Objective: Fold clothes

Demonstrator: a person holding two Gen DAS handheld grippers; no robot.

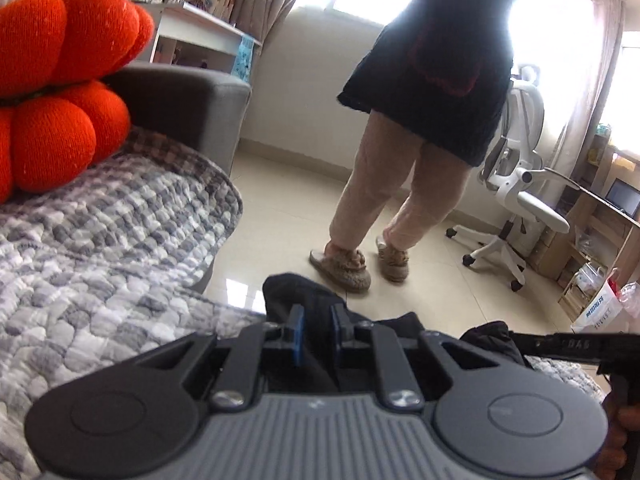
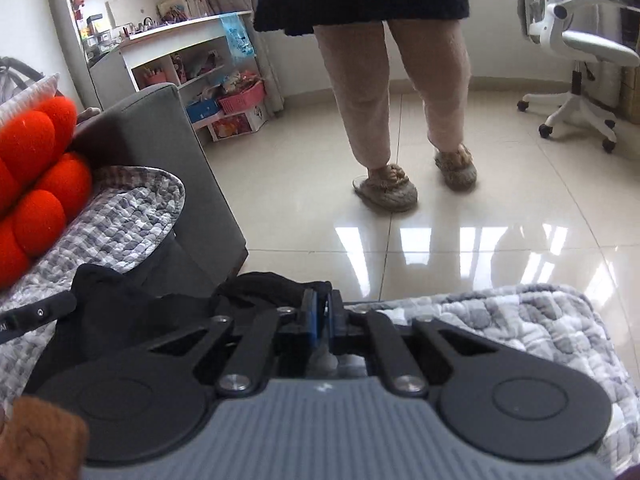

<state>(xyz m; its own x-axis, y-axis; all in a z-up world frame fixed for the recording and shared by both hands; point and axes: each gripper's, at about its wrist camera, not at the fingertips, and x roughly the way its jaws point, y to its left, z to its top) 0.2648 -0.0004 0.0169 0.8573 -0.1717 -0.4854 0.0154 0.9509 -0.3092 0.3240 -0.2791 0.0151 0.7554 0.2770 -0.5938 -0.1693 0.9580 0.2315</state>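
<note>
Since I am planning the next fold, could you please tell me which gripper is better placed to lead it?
Probably the left gripper: black garment bunches between and ahead of its fingers. The right gripper is nearly shut at the garment's edge, over the checked blanket.

Both wrist views sit low over the quilt [image 1: 100,240], close behind their fingers, facing outward across the floor [image 2: 480,208]. Both share the person [image 1: 420,100], the chair [image 2: 576,48], and the cushion [image 1: 60,80].
</note>
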